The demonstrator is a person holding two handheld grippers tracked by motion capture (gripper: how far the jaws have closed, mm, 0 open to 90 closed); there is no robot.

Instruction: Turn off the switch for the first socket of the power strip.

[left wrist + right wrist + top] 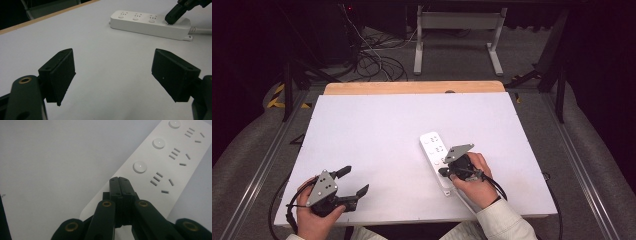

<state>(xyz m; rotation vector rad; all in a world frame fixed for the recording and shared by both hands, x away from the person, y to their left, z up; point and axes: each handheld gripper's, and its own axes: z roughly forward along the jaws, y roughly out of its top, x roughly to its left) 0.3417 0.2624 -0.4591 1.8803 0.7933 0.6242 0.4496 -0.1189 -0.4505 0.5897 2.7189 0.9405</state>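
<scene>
White covers most of the surface point(377, 150), with a wooden strip along its far edge. A white power strip point(435, 150) lies flat on it, right of the middle, set at a slant with its cable end toward the person. It has three sockets, each with a round button point(139, 167) beside it.

The right hand-held gripper point(443, 171) has its jaws pressed together with nothing between them. Its tip rests on or just above the near end of the power strip, on the plain stretch before the first socket; whether it actually touches cannot be told. In the right gripper view the closed jaws point along the strip, with the nearest button just beyond them. The right hand point(474, 182) wraps the gripper body, a pale sleeve behind it.

The left hand-held gripper point(352, 181) sits near the front left corner of the surface, well apart from the power strip. Its jaws stand wide apart and hold nothing, with bare white surface between them. In the left gripper view the power strip point(150, 23) lies farther off, with the right gripper's dark tip point(173, 13) at one end of it.
</scene>
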